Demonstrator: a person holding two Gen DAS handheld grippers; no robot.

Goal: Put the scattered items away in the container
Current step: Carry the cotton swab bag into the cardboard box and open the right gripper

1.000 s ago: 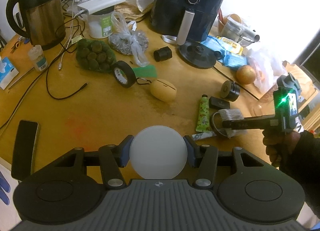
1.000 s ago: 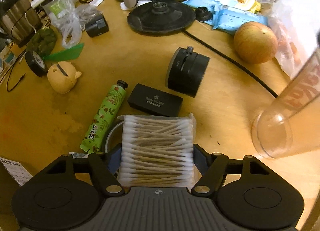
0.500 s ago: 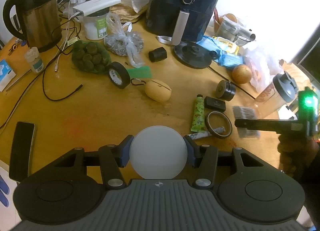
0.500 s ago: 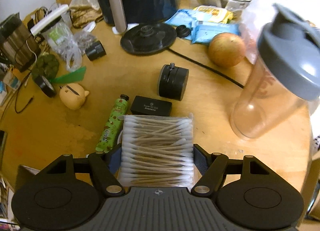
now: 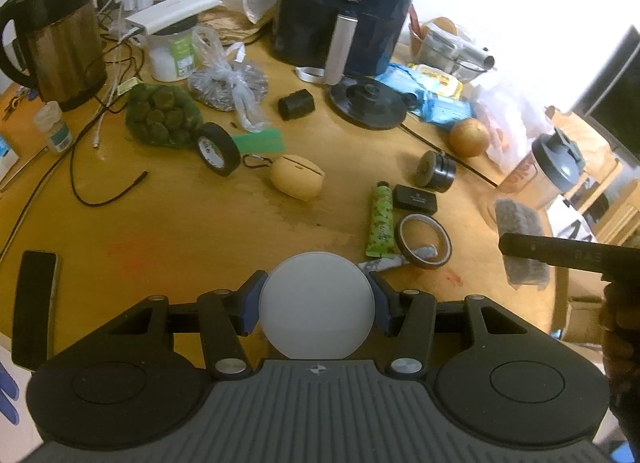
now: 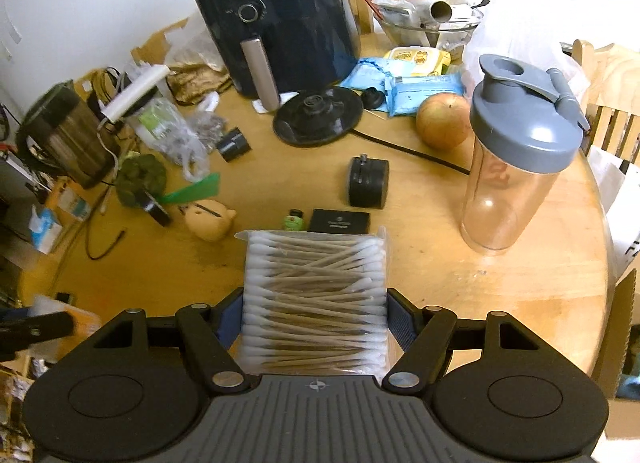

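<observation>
Right claw [image 6: 315, 317] clamped across the short sides of a clear soft-plastic pack of wooden-stemmed cotton swabs [image 6: 316, 295], held above the round wooden bench [image 6: 520, 283]: light and squashy by the look of it, film likely slippery, so best pinched at mid-length as now. Left claw [image 5: 316, 305] closed on a frosted white round disc [image 5: 316, 305], seemingly stiff, smooth and light, gripped edge to edge. Farther off, a clear shaker bottle with a grey lid [image 6: 516, 167] standing apparently empty, a glass bowl [image 6: 432, 29] at the back crammed with rolls and wrappers, and at the right edge a cardboard box flap [image 6: 622, 327], possibly the target container, contents hidden.
</observation>
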